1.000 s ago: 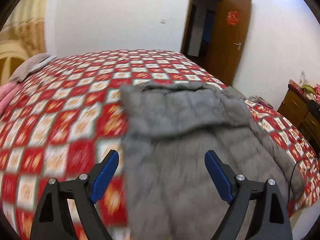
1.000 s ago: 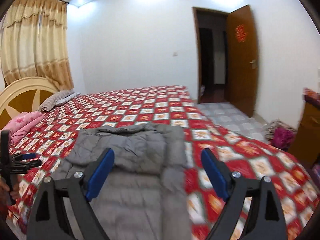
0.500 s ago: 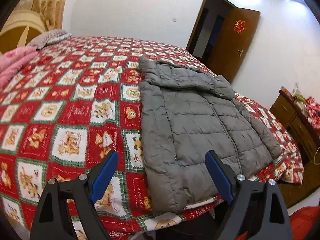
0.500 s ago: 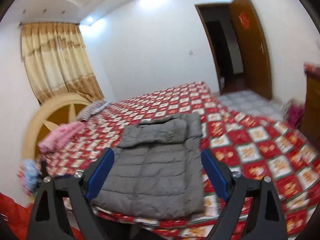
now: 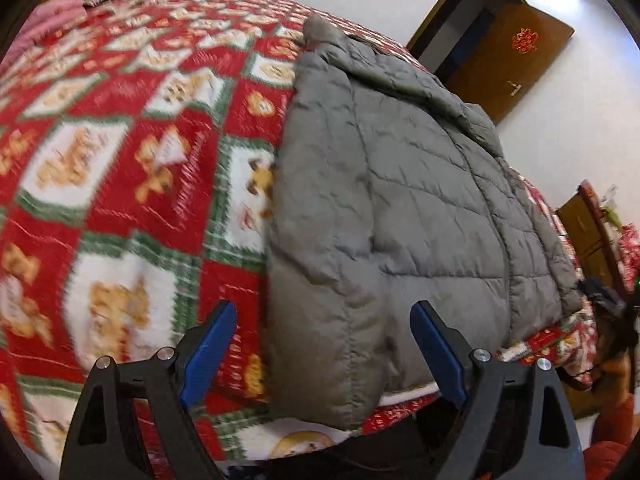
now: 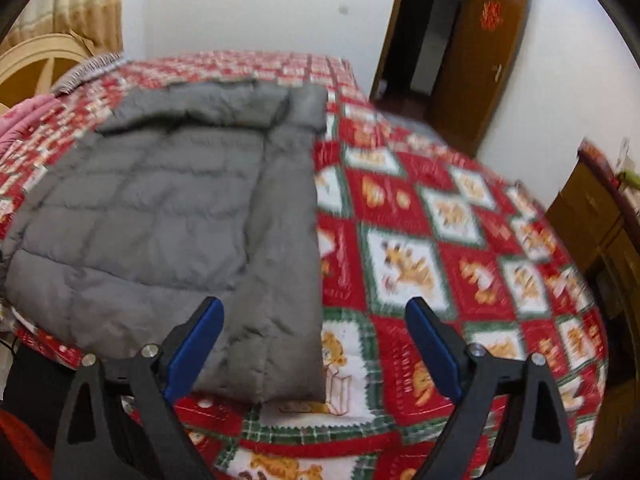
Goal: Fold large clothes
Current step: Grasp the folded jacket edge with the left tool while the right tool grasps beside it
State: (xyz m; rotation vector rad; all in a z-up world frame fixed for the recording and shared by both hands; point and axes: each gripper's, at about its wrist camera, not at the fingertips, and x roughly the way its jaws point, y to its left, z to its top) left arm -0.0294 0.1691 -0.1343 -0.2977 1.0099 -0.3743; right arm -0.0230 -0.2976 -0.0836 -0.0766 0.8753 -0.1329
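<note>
A: Where does the fold stand?

B: At the approach. The left gripper point(image 5: 324, 344) and right gripper point(image 6: 314, 340) hover with jaws wide apart, holding nothing, each over a near hem corner of the grey padded jacket point(image 5: 400, 200).

A: And next?

B: Probably pinching both corners. Farther off, the jacket lies flat on the red checked bedspread point(image 6: 420, 240), its top end already turned over.

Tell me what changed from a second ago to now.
Both hand-held grippers came down toward the near hem of the grey puffer jacket: the left hand-held gripper now frames its left hem corner, the right hand-held gripper its right one. Nothing was grasped or released. Both stayed open and empty, and the jacket stayed flat on the red patterned bedspread.
</note>
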